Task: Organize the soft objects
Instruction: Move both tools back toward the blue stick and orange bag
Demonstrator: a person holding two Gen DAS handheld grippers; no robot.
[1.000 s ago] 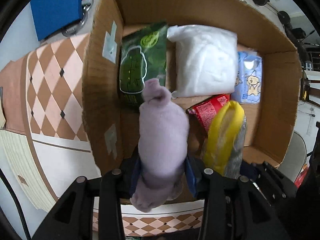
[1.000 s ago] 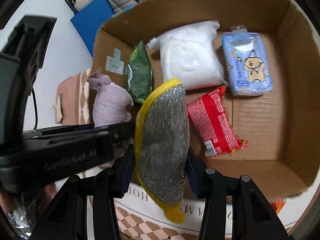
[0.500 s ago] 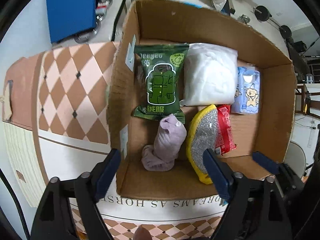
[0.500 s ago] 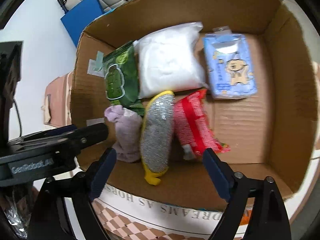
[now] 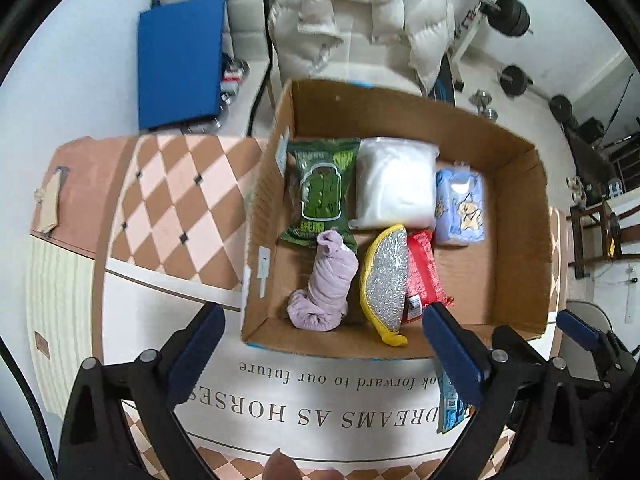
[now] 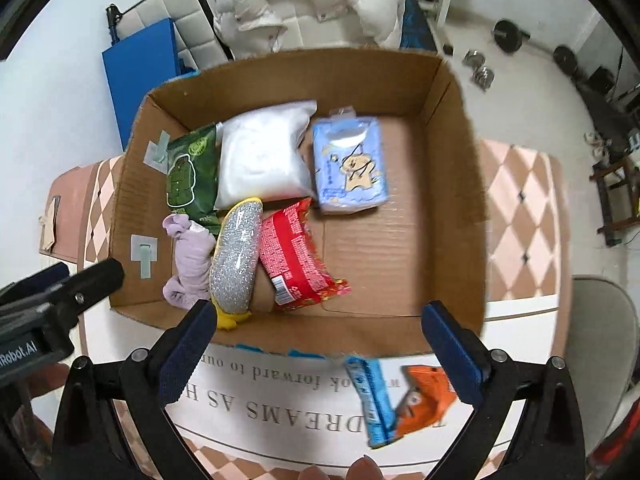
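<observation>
A cardboard box [image 5: 520,240] [image 6: 452,168] sits on the table. Inside lie a rolled purple cloth [image 5: 326,286] [image 6: 192,264], a yellow-rimmed silver scouring pad [image 5: 386,280] [image 6: 236,256], a red packet [image 5: 424,276] [image 6: 298,256], a green packet [image 5: 322,192] [image 6: 190,172], a white bag [image 5: 394,184] [image 6: 262,156] and a blue tissue pack [image 5: 458,208] [image 6: 350,168]. My left gripper [image 5: 324,356] hangs above the box's near wall, its jaws still opening, nothing between them. My right gripper [image 6: 320,352] is likewise opening wide and empty above the near edge.
A blue snack bar [image 6: 370,396] and an orange packet [image 6: 424,400] lie on the lettered tablecloth [image 5: 304,400] in front of the box. A white puffer jacket [image 5: 360,20] drapes a chair behind. A blue pad [image 5: 180,60] and gym weights [image 5: 512,12] are on the floor.
Both grippers opened and let go: the purple cloth and the scouring pad dropped into the box. Both grippers then rose and pulled back toward the near edge.
</observation>
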